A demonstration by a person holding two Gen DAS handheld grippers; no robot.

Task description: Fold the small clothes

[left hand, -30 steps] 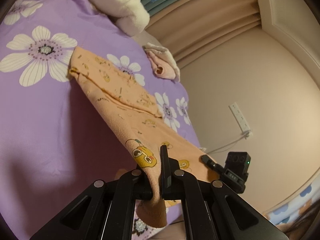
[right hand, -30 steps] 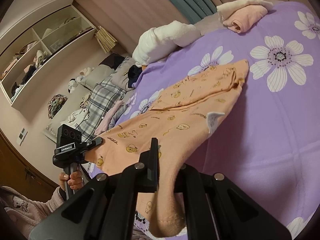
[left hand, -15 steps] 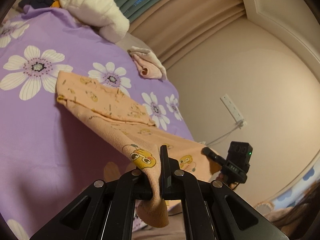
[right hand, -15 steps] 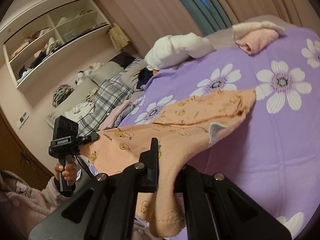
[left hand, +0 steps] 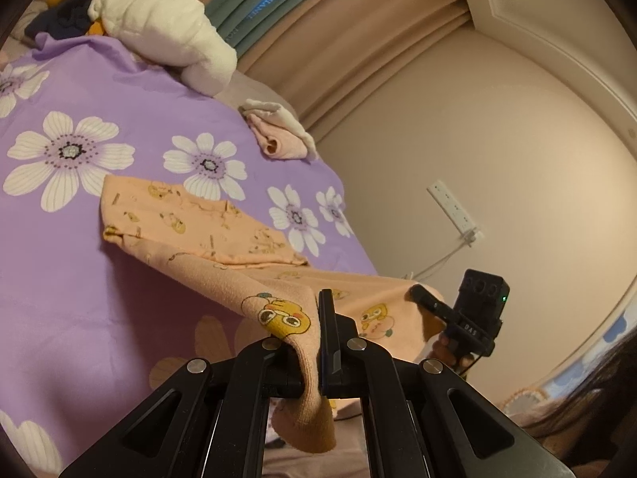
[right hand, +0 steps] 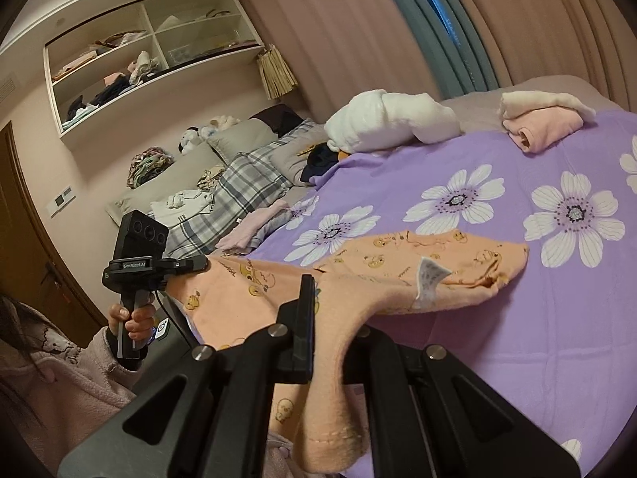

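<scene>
Left tongs pinch one near corner of the orange duck-print garment; right tongs pinch the other. Near edge hangs lifted between them, far end rests on the purple floral bedsheet.

Risks: hem tails dangling below both grips look thin, so fleece could slip out. Uneven carry skews the fold. Far end may drag and bunch. Folded pink garment farther off, well clear.

My left gripper and right gripper are matt black plastic with shiny metal screws. The peach garment I pinch looks soft and fleecy; the purple bedsheet is smooth cloth.
</scene>
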